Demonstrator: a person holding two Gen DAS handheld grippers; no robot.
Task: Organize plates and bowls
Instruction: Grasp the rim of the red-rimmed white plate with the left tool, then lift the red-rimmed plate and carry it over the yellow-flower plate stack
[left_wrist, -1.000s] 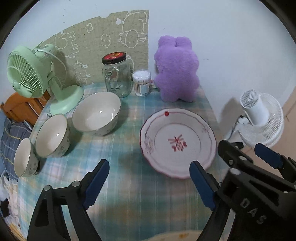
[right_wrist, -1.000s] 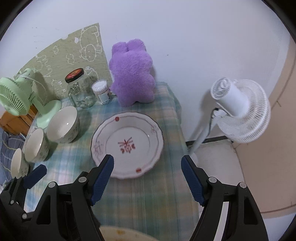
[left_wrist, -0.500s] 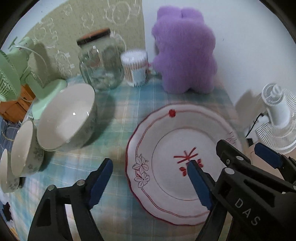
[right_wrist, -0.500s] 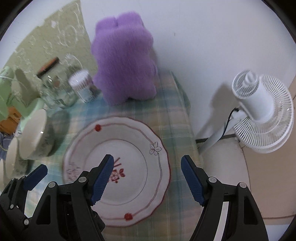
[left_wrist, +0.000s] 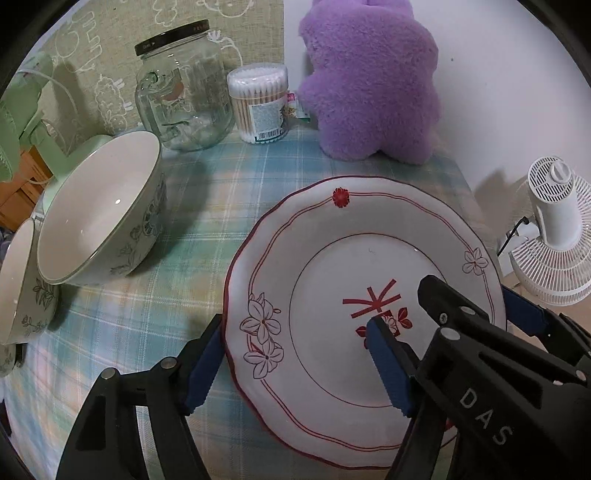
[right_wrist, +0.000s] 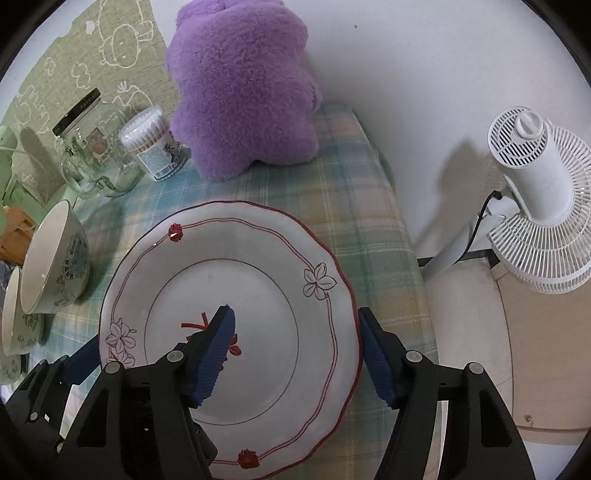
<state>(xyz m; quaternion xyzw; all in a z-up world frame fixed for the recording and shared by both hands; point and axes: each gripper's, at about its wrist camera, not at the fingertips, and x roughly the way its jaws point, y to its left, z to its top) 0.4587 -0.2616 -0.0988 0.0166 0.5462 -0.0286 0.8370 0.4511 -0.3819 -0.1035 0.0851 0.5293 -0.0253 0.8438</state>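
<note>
A white plate (left_wrist: 332, 266) with red line trim and flower marks lies on the checked tablecloth; it also shows in the right wrist view (right_wrist: 240, 295). My left gripper (left_wrist: 295, 365) is open and straddles the plate's left rim, one finger outside it and one over the plate's middle. My right gripper (right_wrist: 295, 350) is open and straddles the plate's right rim the same way. A large bowl (left_wrist: 99, 210) stands left of the plate, with a smaller bowl (left_wrist: 22, 288) beside it; the large bowl also shows in the right wrist view (right_wrist: 51, 258).
A purple plush toy (left_wrist: 373, 77), a cotton-swab tub (left_wrist: 260, 103) and a glass jar (left_wrist: 184, 88) stand along the back wall. A green fan (left_wrist: 22, 110) is at far left. A white floor fan (right_wrist: 535, 192) stands beyond the table's right edge.
Both grippers have moved forward and down onto the plate. Their fingers now straddle its left and right rims. The plate and bowls have not moved.
</note>
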